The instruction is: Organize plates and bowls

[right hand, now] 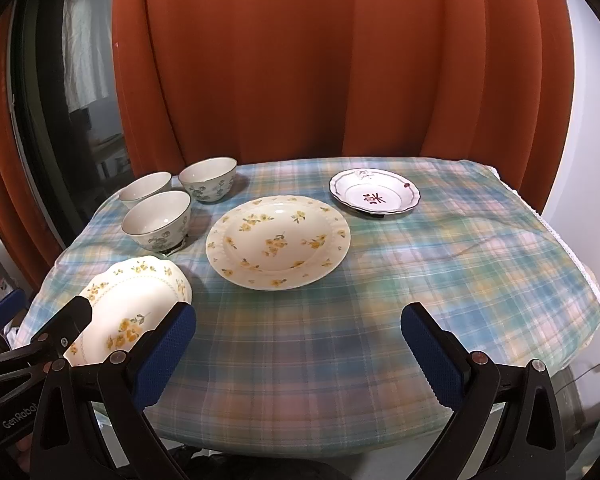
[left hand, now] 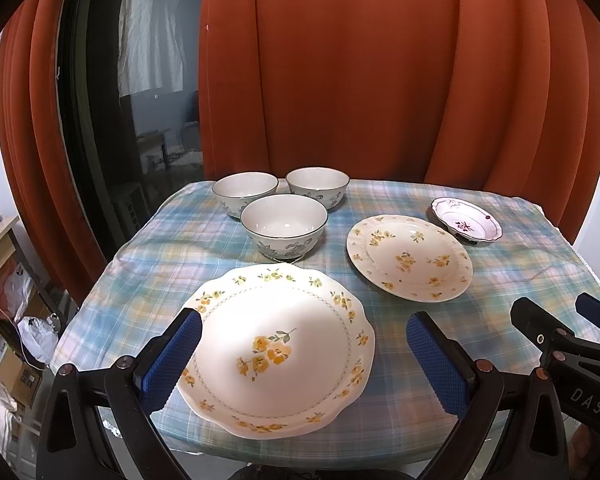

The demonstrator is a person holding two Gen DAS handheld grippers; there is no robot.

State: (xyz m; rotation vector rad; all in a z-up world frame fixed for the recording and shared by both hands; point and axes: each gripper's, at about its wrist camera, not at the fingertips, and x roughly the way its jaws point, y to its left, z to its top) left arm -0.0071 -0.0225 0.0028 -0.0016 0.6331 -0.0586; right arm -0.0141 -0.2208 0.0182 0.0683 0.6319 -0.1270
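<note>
Plates (left hand: 276, 350) and bowls (left hand: 284, 226) sit apart on the checked tablecloth (right hand: 440, 248), glazed, slippery and breakable, best pinched at the rim, while the left gripper (left hand: 304, 364) and right gripper (right hand: 298, 354) hover with fingers spread, holding nothing.

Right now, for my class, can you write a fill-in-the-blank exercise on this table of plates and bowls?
1. The number of bowls clustered at the table's far left is ____.
2. The small plate at the far right has a flower motif coloured ____.
3. The scalloped plate nearest the left gripper bears flowers coloured ____.
4. Both grippers' jaws are ____.

Missing words: three; purple; yellow; open
</note>
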